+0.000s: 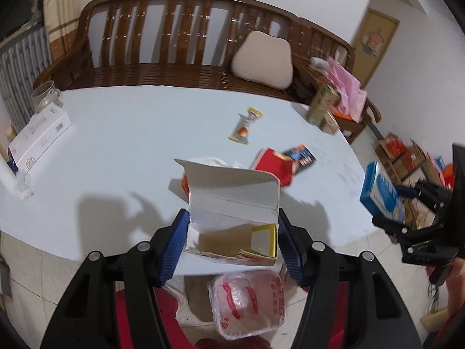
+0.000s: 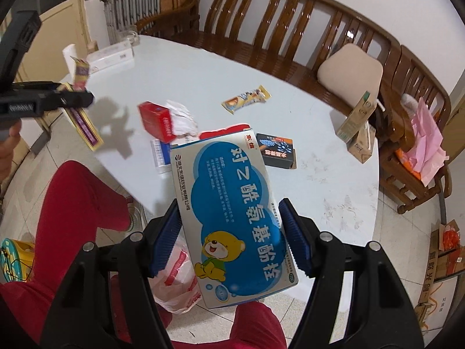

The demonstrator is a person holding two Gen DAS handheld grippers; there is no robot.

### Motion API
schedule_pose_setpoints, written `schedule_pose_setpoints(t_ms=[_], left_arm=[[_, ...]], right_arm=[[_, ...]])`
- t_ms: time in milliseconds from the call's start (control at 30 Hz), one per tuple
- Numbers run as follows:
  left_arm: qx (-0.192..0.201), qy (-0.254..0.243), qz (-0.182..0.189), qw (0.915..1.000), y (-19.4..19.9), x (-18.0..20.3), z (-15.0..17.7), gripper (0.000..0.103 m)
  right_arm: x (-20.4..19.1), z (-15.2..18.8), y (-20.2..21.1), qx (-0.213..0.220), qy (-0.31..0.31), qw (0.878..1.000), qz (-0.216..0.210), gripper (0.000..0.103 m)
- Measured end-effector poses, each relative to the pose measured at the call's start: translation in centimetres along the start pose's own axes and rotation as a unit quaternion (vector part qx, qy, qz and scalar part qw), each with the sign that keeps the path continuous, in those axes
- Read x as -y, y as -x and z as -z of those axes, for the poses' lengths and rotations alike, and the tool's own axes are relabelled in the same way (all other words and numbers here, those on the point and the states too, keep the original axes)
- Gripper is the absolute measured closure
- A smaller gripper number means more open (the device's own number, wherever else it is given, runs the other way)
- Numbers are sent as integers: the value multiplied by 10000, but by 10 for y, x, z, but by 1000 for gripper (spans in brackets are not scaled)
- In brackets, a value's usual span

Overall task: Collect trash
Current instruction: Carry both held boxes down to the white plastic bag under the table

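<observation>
My left gripper (image 1: 232, 238) is shut on an open cardboard box (image 1: 232, 218) with its flap up, held above the white table's (image 1: 130, 133) near edge. My right gripper (image 2: 231, 235) is shut on a blue medicine box (image 2: 232, 212) with a cartoon bear; it also shows in the left wrist view (image 1: 382, 196). A white plastic trash bag (image 1: 247, 302) with red print sits on the floor below both grippers and shows in the right wrist view (image 2: 180, 279). On the table lie a snack wrapper (image 1: 245, 125), a red box (image 2: 155, 120), crumpled white paper (image 2: 183, 119), a red packet (image 1: 273, 164) and a dark box (image 2: 276, 149).
A wooden bench (image 1: 180, 43) with a beige cushion (image 1: 264, 59) stands behind the table. A white box (image 1: 40, 133) and glass jar (image 1: 46, 96) sit at the table's far left, a drink carton (image 2: 359, 122) at its right. Red-trousered legs (image 2: 78, 203) are below. Cartons stand on the floor (image 2: 444, 250).
</observation>
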State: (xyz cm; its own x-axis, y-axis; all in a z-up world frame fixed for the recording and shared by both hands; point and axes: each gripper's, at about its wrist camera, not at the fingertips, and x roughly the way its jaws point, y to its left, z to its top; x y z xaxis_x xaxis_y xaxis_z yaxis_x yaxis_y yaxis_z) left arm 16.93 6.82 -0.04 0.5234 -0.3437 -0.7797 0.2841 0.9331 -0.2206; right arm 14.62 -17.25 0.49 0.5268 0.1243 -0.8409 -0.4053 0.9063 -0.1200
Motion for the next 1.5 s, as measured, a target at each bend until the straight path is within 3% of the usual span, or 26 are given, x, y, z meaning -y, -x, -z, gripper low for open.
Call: schedule_pose_setpoints(t_ms=[233, 600, 1100, 1500], left_arm=[[-79, -365, 181, 9991, 13, 32, 30, 45], [-486, -733, 397, 9953, 1, 63, 87, 45], [-1297, -898, 504, 9862, -64, 84, 170, 45], [-1822, -719, 382, 9799, -125, 75, 198, 45]], right_arm=[[-32, 24, 37, 179, 132, 9997, -50, 37], [-70, 67, 51, 120, 187, 9996, -199, 37], [-93, 117, 8, -323, 42, 9990, -321, 37], [-97, 151, -56, -813, -258, 9951, -491, 37]])
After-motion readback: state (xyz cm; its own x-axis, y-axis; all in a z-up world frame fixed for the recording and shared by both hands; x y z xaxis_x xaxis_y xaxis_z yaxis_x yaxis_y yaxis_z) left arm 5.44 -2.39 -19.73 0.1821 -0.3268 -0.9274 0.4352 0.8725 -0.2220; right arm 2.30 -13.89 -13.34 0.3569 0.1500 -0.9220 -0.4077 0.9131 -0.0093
